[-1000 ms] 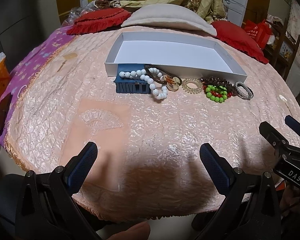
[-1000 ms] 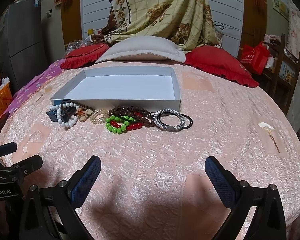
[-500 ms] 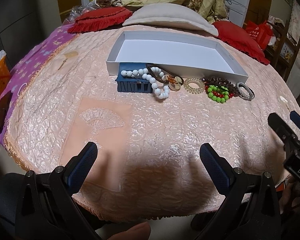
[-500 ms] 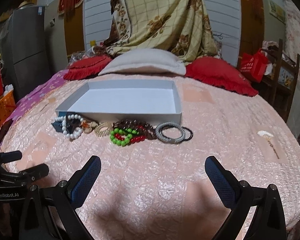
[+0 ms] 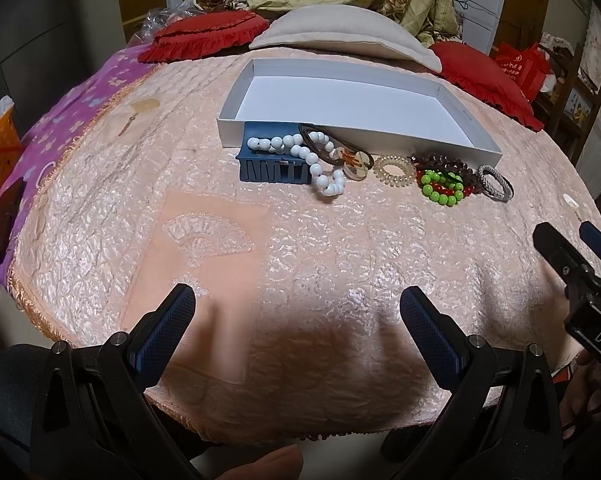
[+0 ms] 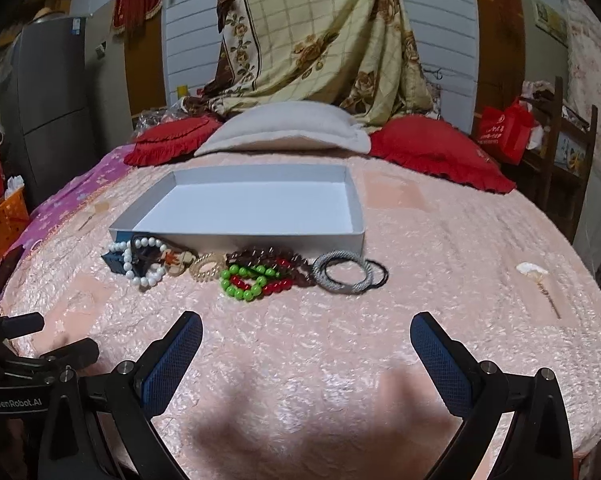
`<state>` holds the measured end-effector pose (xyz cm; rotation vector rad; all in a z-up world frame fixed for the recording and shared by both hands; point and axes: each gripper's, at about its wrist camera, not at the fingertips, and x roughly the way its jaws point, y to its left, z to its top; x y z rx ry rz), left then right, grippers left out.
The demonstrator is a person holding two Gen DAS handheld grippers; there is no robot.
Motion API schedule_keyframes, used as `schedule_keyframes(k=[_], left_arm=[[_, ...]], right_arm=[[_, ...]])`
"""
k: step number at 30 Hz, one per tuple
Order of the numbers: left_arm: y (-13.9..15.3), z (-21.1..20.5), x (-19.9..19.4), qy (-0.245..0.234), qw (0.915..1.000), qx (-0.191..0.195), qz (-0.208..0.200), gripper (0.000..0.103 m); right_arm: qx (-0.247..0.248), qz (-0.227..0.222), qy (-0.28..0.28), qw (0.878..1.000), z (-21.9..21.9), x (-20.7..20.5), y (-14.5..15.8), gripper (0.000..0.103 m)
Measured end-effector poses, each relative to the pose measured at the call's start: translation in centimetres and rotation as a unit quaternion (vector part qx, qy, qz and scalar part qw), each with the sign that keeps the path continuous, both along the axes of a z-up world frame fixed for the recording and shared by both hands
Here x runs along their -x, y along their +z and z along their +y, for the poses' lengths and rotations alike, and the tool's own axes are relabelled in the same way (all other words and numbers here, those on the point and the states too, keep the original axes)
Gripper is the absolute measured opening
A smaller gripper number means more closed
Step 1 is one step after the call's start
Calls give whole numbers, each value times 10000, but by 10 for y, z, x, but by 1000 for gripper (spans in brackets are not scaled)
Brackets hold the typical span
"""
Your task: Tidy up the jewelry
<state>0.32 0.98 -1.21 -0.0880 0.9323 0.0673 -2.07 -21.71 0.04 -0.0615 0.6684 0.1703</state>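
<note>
Left tool (image 5: 296,312) spread wide, nothing between its blue pads, held low over the near edge of the bed (image 5: 300,248). Right tool (image 6: 306,344) likewise wide apart and empty, over the pink bedspread on the right side; seen from the left wrist camera at the right edge (image 5: 572,256).

White shallow box (image 6: 240,236) lying open on the bedspread, well beyond both tools, nothing inside. Jewelry lined up in a row just in front of its near wall:
- Blue slotted box (image 5: 272,164) at the left end, touching the white box.
- White bead bracelet (image 5: 320,172) draped over the blue box and down onto the bedspread.
- Brown cord with an oval pendant (image 5: 354,162) just right of it, partly over the beads.
- Pale coiled hair tie (image 5: 394,168) next along.
- Green bead bracelet (image 6: 242,284) tangled with a red bead bracelet (image 6: 278,286) and dark brown beads (image 6: 268,260) behind.
- Grey woven bangle (image 6: 340,276) at the right end, with a thin black hair band (image 6: 380,272) overlapping its right side.

Grey pillow (image 6: 284,128) and red cushions (image 6: 432,148) at the far end of the bed, checked floral cloth (image 6: 320,40) hanging behind. Small pale trinket (image 6: 532,270) alone on the bedspread far right. Fingertip (image 5: 268,464) visible at the bottom edge of the left view.
</note>
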Motion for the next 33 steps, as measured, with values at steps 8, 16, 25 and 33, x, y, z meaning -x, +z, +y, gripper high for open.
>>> schedule_keyframes(k=[8, 16, 25, 33], left_arm=[[-3, 0, 0, -6, 10000, -19, 33, 102], [-3, -2, -1, -10, 10000, -25, 51, 102], [-3, -3, -1, -26, 10000, -74, -32, 102], [3, -8, 0, -270, 9983, -281, -432, 103]], right_arm=[[44, -4, 77, 10000, 3, 3, 2, 103], [146, 133, 142, 9997, 8, 2, 1, 103], [152, 77, 124, 9998, 10, 2, 3, 103], [183, 153, 49, 9997, 10, -3, -2, 103]])
